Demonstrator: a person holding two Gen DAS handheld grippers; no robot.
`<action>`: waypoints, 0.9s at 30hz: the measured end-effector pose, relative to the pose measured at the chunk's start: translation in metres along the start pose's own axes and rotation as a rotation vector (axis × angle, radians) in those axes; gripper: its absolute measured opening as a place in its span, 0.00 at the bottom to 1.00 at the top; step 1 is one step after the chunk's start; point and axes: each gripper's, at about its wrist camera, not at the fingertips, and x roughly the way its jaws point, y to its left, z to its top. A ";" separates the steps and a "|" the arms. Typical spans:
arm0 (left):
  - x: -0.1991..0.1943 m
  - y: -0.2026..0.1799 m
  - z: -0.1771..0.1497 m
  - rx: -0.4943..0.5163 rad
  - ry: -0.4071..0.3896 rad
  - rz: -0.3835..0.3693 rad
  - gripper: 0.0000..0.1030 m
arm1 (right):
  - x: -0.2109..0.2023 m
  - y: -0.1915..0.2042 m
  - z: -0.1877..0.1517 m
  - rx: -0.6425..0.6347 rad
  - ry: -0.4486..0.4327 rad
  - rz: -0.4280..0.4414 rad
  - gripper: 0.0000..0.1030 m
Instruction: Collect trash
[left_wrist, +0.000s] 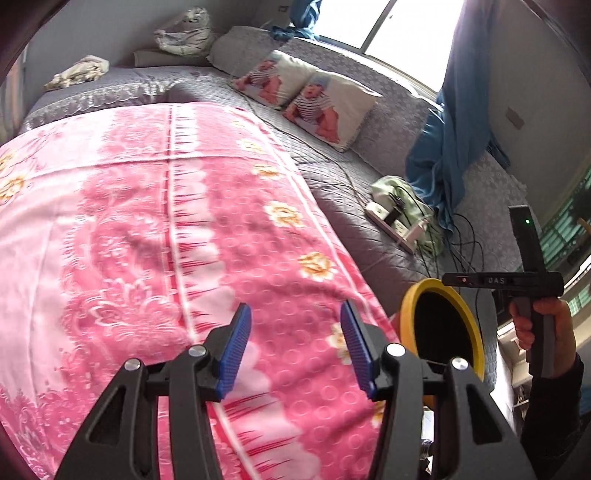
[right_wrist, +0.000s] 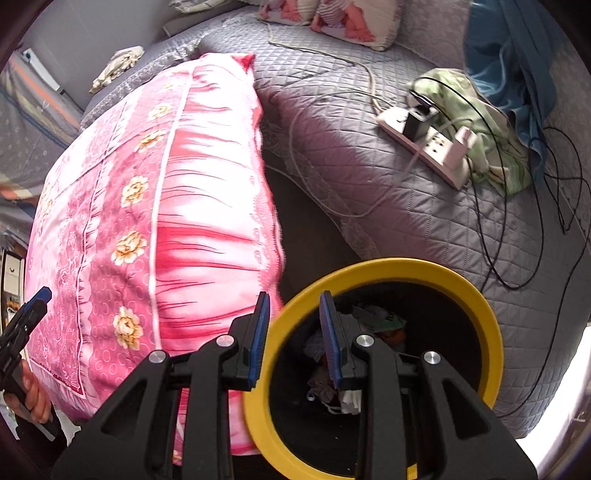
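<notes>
A trash bin with a yellow rim (right_wrist: 476, 310) stands beside the bed, with crumpled trash (right_wrist: 376, 321) lying inside. My right gripper (right_wrist: 293, 339) is closed on the bin's near rim, one finger outside and one inside. The bin rim also shows in the left wrist view (left_wrist: 410, 299) at the right. My left gripper (left_wrist: 295, 349) is open and empty above a folded pink floral blanket (left_wrist: 166, 221). The right gripper's body (left_wrist: 532, 280) and the holding hand show at the far right of the left wrist view.
The pink blanket (right_wrist: 147, 229) lies on a grey quilted bed (right_wrist: 406, 206). A white power strip (right_wrist: 428, 147) with plugs and black cables sits on a green cloth (right_wrist: 495, 147). Two baby-print pillows (left_wrist: 306, 96) and a blue curtain (left_wrist: 443, 147) are at the back.
</notes>
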 end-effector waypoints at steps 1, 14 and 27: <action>-0.008 0.013 -0.002 -0.019 -0.010 0.022 0.46 | 0.003 0.014 0.003 -0.028 -0.002 0.013 0.25; -0.097 0.108 -0.038 -0.173 -0.115 0.275 0.46 | 0.033 0.194 -0.005 -0.351 0.044 0.217 0.25; -0.175 0.102 -0.062 -0.192 -0.385 0.475 0.90 | -0.027 0.255 -0.050 -0.470 -0.215 0.203 0.61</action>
